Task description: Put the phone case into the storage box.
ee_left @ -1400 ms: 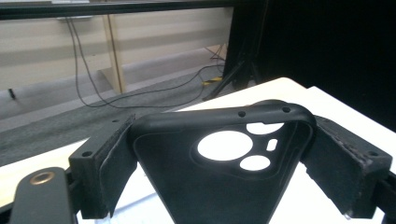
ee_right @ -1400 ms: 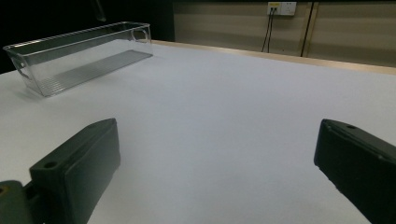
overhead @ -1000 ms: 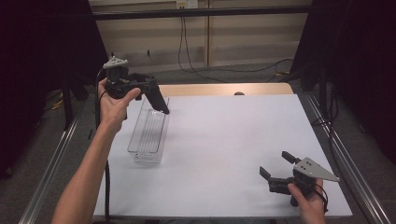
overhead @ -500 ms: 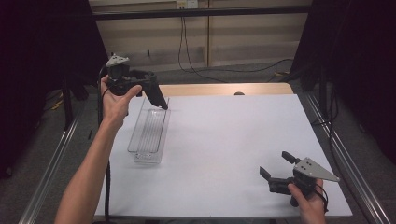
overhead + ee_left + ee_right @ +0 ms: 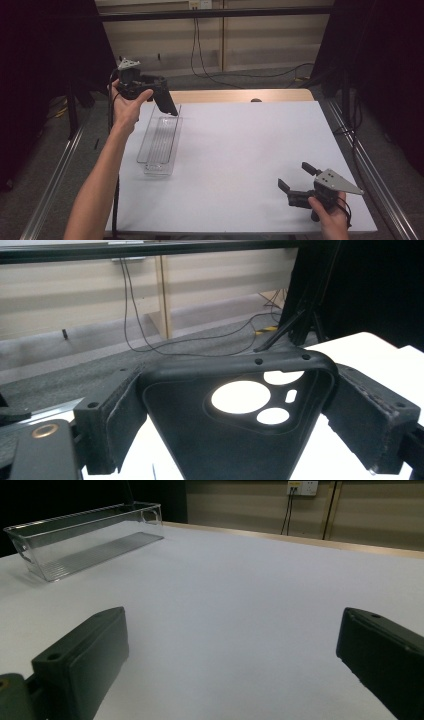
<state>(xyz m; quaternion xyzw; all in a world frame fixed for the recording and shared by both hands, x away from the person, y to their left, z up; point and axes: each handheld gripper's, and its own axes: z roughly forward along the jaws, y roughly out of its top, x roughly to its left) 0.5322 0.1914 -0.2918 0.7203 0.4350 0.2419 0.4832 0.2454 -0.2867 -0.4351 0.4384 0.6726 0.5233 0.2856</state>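
Case (image 5: 235, 440), a black phone shell, sits clamped between the left gripper's (image 5: 167, 105) jaws, camera cutouts toward the far end. It hangs tilted above the far end of the clear bin (image 5: 160, 142), probably so it can slide in lengthwise. Right gripper (image 5: 297, 182) rests low near the table's (image 5: 250, 145) front edge, jaws wide and holding nothing, well clear of the work.

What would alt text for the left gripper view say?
The left gripper clamps a black phone case between its padded jaws, camera cutouts showing the white table behind. Beyond lie grey floor and trailing cables.
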